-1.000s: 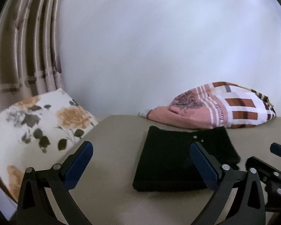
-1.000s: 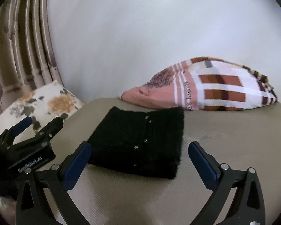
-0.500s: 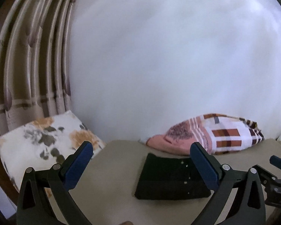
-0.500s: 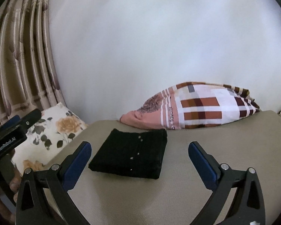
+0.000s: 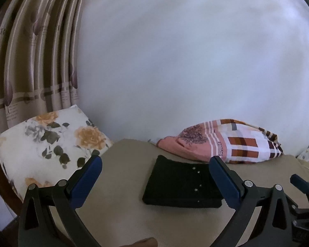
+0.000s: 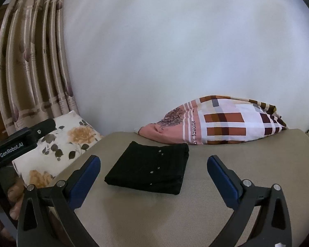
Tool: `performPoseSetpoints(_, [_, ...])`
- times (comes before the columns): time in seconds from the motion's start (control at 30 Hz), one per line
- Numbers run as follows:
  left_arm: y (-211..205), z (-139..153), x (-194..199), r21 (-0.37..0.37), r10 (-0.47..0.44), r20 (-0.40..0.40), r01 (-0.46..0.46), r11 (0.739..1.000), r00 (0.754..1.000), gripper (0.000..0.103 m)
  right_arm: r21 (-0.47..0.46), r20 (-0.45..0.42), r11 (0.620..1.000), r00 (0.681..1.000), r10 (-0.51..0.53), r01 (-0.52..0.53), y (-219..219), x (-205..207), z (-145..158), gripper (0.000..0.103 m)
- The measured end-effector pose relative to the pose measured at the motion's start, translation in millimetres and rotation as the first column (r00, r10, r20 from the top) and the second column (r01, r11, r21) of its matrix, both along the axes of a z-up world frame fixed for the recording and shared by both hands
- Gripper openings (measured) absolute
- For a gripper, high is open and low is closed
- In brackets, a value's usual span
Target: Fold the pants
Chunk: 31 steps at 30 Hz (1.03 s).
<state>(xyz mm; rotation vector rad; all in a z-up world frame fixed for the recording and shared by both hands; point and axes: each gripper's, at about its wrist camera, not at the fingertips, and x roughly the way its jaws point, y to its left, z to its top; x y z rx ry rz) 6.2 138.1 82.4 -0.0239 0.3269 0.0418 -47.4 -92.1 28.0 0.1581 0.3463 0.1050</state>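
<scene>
The black pants (image 5: 179, 182) lie folded into a compact rectangle on the beige bed (image 5: 121, 212), with small silver studs on top. They also show in the right wrist view (image 6: 150, 167). My left gripper (image 5: 154, 183) is open and empty, held back from the near edge of the pants. My right gripper (image 6: 153, 181) is open and empty, also back from the pants. The right gripper's tip (image 5: 300, 185) shows at the right edge of the left view. The left gripper's body (image 6: 20, 142) shows at the left of the right view.
A floral pillow (image 5: 45, 146) lies at the bed's left edge, also in the right wrist view (image 6: 57, 146). A pink and brown plaid pillow (image 5: 226, 144) rests against the white wall behind the pants. Striped curtains (image 5: 35, 61) hang at the left.
Both grippers have pulled back and up from the folded pants, which now look smaller and farther off. The pants have not moved. Both grippers stayed open.
</scene>
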Motion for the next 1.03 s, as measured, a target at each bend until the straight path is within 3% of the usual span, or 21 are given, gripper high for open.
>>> performPoseSetpoints(0.77, [-13,-20,7,0.022,-0.041,-0.068,0.043,0.999,0.997,0.103,-0.014,-0.045,0.999,0.998,0.036,-0.037,16,-2,-11,0.103])
performPoseSetpoints(0.9, [-21,-26,7,0.069,-0.037,-0.061,0.041,0.997,0.997,0.103,-0.008,-0.06,0.999,0.997,0.04,-0.041,16,1,-14,0.103])
performPoseSetpoints(1.03, [-26,-29,6,0.07,-0.056,-0.07,0.061,0.996,0.996,0.103,-0.016,-0.058,0.999,0.998,0.039,-0.039,17,1,-15,0.103])
